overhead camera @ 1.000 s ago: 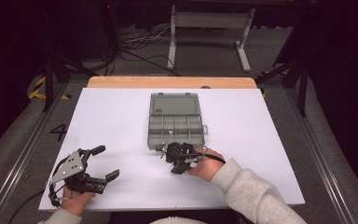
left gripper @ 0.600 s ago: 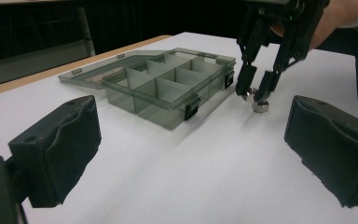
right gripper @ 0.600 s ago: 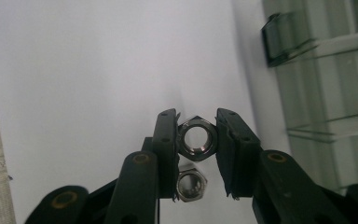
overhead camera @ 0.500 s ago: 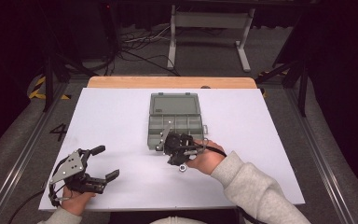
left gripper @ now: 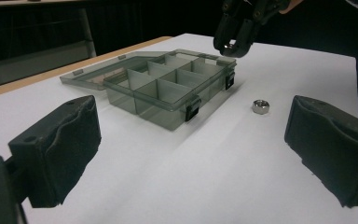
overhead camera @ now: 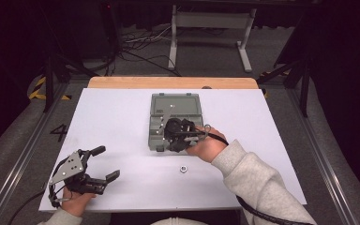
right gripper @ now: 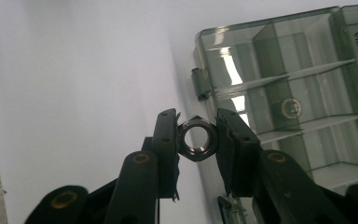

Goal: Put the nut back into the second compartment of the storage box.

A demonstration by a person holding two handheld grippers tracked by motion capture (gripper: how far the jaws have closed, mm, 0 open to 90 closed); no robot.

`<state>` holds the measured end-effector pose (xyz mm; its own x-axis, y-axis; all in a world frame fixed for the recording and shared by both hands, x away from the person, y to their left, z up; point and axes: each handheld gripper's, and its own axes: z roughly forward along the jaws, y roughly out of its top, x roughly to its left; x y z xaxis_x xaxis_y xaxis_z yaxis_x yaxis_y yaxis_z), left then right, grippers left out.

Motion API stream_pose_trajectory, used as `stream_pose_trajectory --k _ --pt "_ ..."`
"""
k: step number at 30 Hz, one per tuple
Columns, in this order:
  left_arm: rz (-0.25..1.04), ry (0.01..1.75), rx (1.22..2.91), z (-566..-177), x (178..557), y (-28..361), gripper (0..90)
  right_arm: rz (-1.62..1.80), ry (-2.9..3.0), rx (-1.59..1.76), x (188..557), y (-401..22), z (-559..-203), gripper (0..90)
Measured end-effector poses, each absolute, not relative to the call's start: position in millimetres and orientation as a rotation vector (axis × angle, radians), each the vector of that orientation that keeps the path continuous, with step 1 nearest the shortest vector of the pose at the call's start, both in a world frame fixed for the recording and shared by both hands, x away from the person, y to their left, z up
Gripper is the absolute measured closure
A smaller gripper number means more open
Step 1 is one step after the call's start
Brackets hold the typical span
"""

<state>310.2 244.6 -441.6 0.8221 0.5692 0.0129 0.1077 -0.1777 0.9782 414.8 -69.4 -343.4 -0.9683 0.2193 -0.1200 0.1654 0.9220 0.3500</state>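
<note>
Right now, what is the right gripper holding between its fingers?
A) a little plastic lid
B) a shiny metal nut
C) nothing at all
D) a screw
B: in the right gripper view the right gripper has its fingers shut on a six-sided metal nut with a round hole, beside the open compartment box.

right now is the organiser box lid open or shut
Open: the organiser box has its lid folded back flat on the table, dividers exposed.
</note>
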Motion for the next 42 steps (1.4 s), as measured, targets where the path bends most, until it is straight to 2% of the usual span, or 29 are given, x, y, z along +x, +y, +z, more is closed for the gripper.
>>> stream_pose_trajectory --k 25,42 --pt "0.44 0.533 1.715 -441 310 247 4.2 0.644 2.786 0.486 476 -65 -324 69.8" --pt "0.441 0.53 1.718 -442 310 247 4.2 0.631 2.711 0.62 518 -66 -341 69.7"
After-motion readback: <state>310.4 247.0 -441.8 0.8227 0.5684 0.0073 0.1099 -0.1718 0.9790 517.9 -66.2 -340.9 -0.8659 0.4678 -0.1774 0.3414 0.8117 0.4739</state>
